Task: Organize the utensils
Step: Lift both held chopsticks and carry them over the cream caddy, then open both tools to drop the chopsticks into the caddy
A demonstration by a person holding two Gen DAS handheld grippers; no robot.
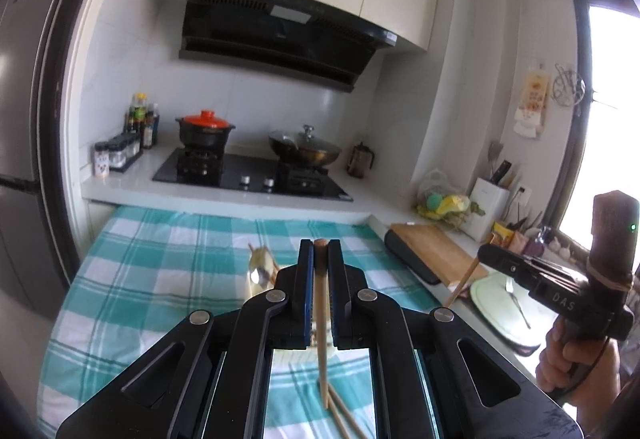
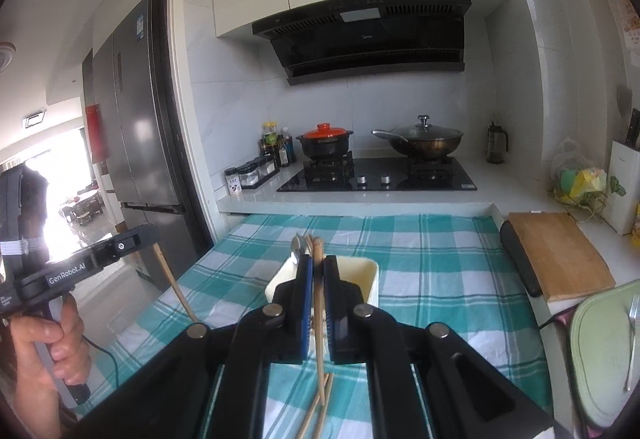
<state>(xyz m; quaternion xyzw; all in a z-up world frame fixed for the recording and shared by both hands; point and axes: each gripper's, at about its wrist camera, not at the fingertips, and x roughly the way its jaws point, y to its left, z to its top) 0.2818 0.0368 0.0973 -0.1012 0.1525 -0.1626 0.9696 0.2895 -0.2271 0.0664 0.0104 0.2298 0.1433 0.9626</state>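
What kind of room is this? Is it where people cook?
Yes, this looks like a home kitchen. There is a gas stove with a red-lidded pot and a wok on it, a black range hood above, and a tall grey fridge by the doorway.

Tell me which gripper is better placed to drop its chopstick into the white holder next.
Right. The right gripper is shut on a chopstick just before the holder. The left gripper is off to the side.

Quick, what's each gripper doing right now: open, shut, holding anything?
Left gripper: shut on a light wooden chopstick.
Right gripper: shut on a second light wooden chopstick.
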